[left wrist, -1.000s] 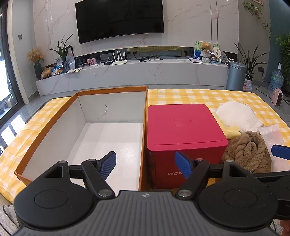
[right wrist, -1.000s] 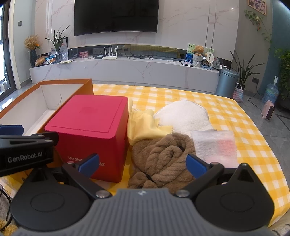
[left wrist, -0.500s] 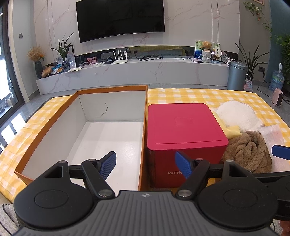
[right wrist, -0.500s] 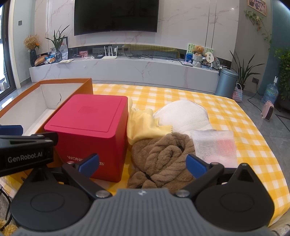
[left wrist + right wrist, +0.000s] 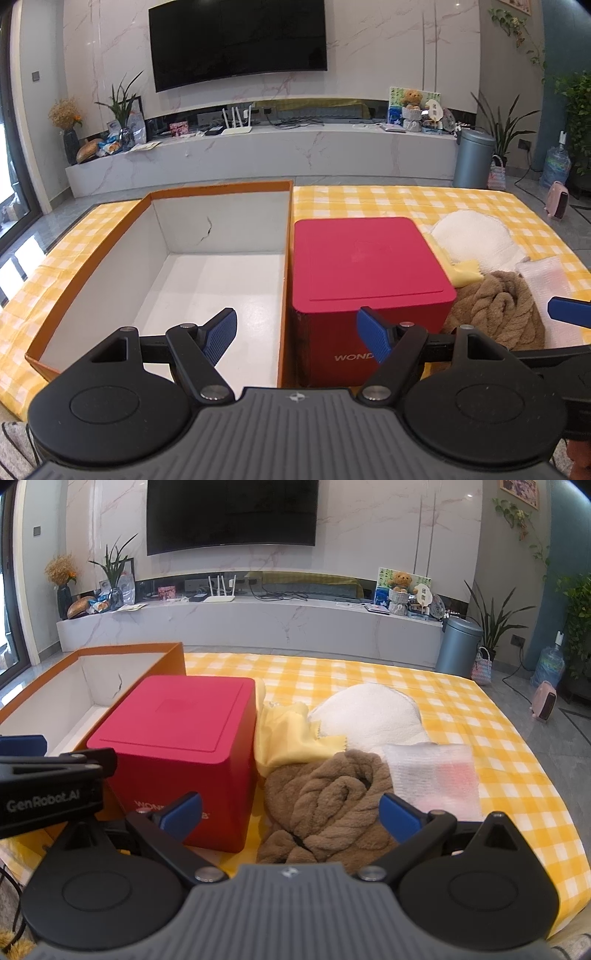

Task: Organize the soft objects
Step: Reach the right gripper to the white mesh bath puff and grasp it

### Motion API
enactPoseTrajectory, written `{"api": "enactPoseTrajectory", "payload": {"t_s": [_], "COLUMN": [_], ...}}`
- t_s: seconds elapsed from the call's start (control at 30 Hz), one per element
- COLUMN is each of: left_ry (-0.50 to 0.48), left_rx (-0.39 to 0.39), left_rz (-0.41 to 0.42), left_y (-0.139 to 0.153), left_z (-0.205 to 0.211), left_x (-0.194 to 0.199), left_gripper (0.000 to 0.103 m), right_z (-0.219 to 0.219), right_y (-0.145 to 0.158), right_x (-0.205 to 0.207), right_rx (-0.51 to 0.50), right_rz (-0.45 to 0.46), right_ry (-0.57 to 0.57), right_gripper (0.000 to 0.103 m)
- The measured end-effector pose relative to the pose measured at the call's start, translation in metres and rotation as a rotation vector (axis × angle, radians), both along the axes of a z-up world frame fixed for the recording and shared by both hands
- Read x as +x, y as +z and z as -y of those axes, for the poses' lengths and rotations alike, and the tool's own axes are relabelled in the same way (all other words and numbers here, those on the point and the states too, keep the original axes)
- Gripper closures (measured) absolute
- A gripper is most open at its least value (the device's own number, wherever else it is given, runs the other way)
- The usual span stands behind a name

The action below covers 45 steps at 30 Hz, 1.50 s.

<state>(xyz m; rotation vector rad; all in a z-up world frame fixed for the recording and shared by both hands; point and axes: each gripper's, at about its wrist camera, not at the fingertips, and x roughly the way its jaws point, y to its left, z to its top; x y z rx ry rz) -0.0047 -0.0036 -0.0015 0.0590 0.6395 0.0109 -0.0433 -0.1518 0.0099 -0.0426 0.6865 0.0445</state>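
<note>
A brown twisted towel [image 5: 328, 805] lies on the yellow checked cloth, right of a red box [image 5: 177, 738]. Behind it lie a pale yellow cloth [image 5: 288, 734], a white fluffy pad [image 5: 369, 712] and a white mesh packet [image 5: 432, 775]. A large orange open box [image 5: 207, 280] with a white, bare inside stands left of the red box [image 5: 369, 266]. My left gripper [image 5: 297, 336] is open, over the seam between the two boxes. My right gripper [image 5: 291, 814] is open just above the near end of the brown towel, touching nothing. The brown towel [image 5: 495, 306] also shows in the left wrist view.
The yellow checked table [image 5: 509, 775] ends at the right and near edges. Beyond it runs a marble TV bench [image 5: 258, 624] with small items, a grey bin [image 5: 458, 646], plants and a water bottle. The left gripper's body [image 5: 48, 794] sits at the left of the right wrist view.
</note>
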Motion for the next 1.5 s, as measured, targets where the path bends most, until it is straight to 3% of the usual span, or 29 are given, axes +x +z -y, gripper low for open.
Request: {"api": "enactPoseTrajectory", "payload": {"t_s": [0.2, 0.47, 0.6, 0.73, 0.8, 0.87, 0.93, 1.0, 1.07, 1.17, 1.43, 1.5], "left_ry": [-0.013, -0.054, -0.116, -0.201, -0.244, -0.262, -0.294, -0.316, -0.320, -0.313, -0.322, -0.327], "left_rx": [-0.038, -0.057, -0.064, -0.037, 0.000, 0.054, 0.099, 0.114, 0.119, 0.126, 0.109, 0.107], "left_rz": [0.035, 0.038, 0.022, -0.025, -0.049, -0.016, 0.007, 0.011, 0.008, 0.011, 0.033, 0.031], "left_y": [0.012, 0.025, 0.018, 0.002, -0.007, -0.011, -0.015, -0.018, -0.019, -0.018, -0.014, -0.015], "left_z": [-0.002, 0.004, 0.018, 0.037, 0.048, 0.059, 0.067, 0.070, 0.072, 0.068, 0.062, 0.062], "left_x": [-0.002, 0.005, 0.005, 0.009, 0.010, 0.003, -0.003, -0.006, -0.007, -0.009, -0.014, -0.014], "left_gripper": [0.016, 0.015, 0.014, 0.014, 0.014, 0.009, 0.009, 0.009, 0.009, 0.009, 0.009, 0.009], "right_z": [0.013, 0.066, 0.105, 0.128, 0.130, 0.125, 0.123, 0.121, 0.115, 0.112, 0.127, 0.132], "right_y": [0.008, 0.030, 0.025, 0.001, -0.006, -0.011, -0.018, -0.028, -0.037, -0.037, -0.034, -0.032], "right_x": [-0.001, 0.008, 0.023, 0.030, 0.033, 0.033, 0.034, 0.040, 0.048, 0.052, 0.038, 0.031], "right_rx": [0.001, -0.090, -0.024, 0.122, 0.124, 0.080, 0.114, 0.159, 0.126, 0.126, 0.219, 0.275], "right_rz": [0.011, 0.005, -0.161, -0.269, -0.303, -0.315, -0.331, -0.378, -0.399, -0.391, -0.356, -0.357], "right_ry": [-0.028, -0.141, -0.198, -0.214, -0.224, -0.215, -0.176, -0.140, -0.136, -0.133, -0.167, -0.171], "right_gripper": [0.003, 0.003, 0.003, 0.003, 0.003, 0.003, 0.003, 0.003, 0.003, 0.009, 0.042, 0.060]}}
